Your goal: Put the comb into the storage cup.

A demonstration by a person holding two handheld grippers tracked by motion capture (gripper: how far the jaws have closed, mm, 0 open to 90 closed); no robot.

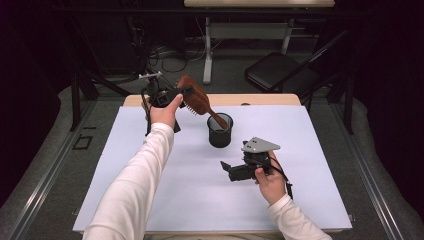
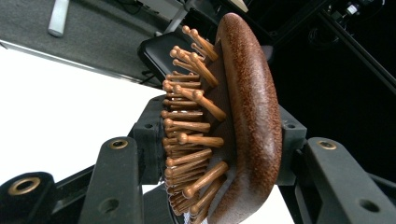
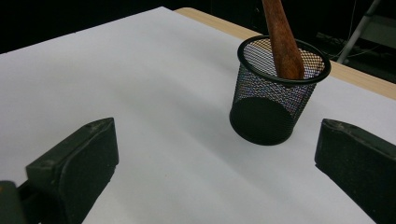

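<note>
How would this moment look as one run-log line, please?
left gripper: shut on hairbrush head | hairbrush handle tip inside mesh cup | right gripper: open, empty, facing cup

One brown wooden hairbrush with peg bristles (image 1: 194, 96) is showing. One black wire-mesh cup (image 1: 220, 131) is standing on one white table sheet (image 1: 200, 190). Two black two-jaw grippers are appearing.
</note>
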